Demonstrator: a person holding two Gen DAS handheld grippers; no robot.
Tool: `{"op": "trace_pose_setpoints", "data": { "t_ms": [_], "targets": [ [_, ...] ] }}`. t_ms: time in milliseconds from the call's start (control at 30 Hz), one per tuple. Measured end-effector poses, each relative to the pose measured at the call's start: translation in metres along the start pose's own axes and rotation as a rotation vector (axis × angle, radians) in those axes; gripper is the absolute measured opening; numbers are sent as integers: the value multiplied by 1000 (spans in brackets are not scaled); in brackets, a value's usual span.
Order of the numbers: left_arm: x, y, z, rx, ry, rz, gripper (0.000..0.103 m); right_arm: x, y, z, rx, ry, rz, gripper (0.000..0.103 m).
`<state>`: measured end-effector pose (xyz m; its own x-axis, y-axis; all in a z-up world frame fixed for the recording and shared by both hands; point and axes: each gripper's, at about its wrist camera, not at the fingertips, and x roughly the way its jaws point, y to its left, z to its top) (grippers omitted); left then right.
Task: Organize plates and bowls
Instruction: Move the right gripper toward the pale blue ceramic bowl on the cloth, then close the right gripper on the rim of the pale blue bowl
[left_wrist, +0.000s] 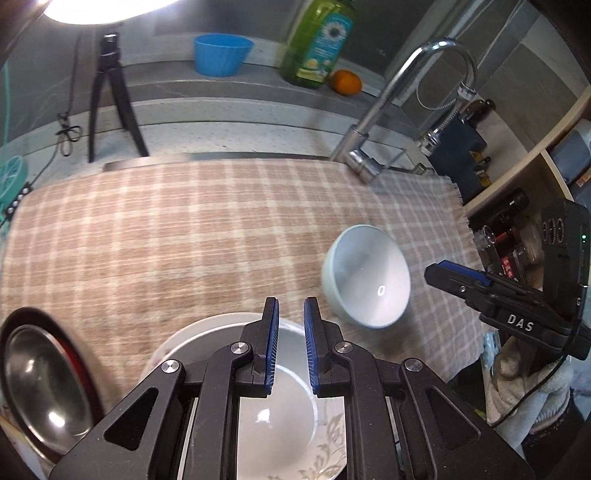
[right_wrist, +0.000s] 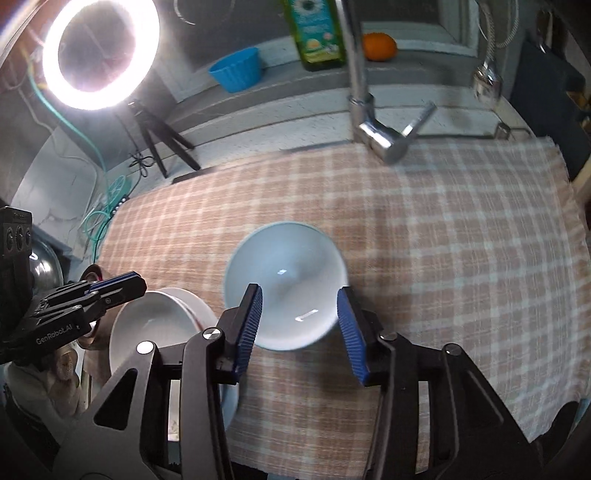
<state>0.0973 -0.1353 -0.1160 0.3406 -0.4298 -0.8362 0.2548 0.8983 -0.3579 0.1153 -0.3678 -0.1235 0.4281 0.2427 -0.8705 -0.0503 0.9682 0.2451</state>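
Your right gripper stands released around the glossy pale-blue round bowl on checked woven cloth; your left gripper, clenched empty, hovers over a smooth white bowl.

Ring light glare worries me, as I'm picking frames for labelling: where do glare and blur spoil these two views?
Left wrist view: ring light blows out the top edge; pale bowl is smeared. Right wrist view: the light burns white upper left, the bowl's rim is blurred; fisheye bends the checked cloth.
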Motion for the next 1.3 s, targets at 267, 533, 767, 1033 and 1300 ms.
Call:
{"op": "trace_pose_setpoints", "data": {
  "t_ms": [267,533,767,1033,1300],
  "targets": [
    [41,-27,14,44,57,-21,12,19,-32,-8,67,40,19,26],
    [64,-35,22,54,89,5,12,32,-44,-11,95,56,51,25],
    [77,-30,24,38,110,18,12,45,-47,-12,104,85,77,20],
    [84,-32,26,55,113,18,9,50,-41,-9,79,96,86,11],
    [86,-32,26,57,125,12,8,54,-40,-5,86,100,74,11]
  ]
}}
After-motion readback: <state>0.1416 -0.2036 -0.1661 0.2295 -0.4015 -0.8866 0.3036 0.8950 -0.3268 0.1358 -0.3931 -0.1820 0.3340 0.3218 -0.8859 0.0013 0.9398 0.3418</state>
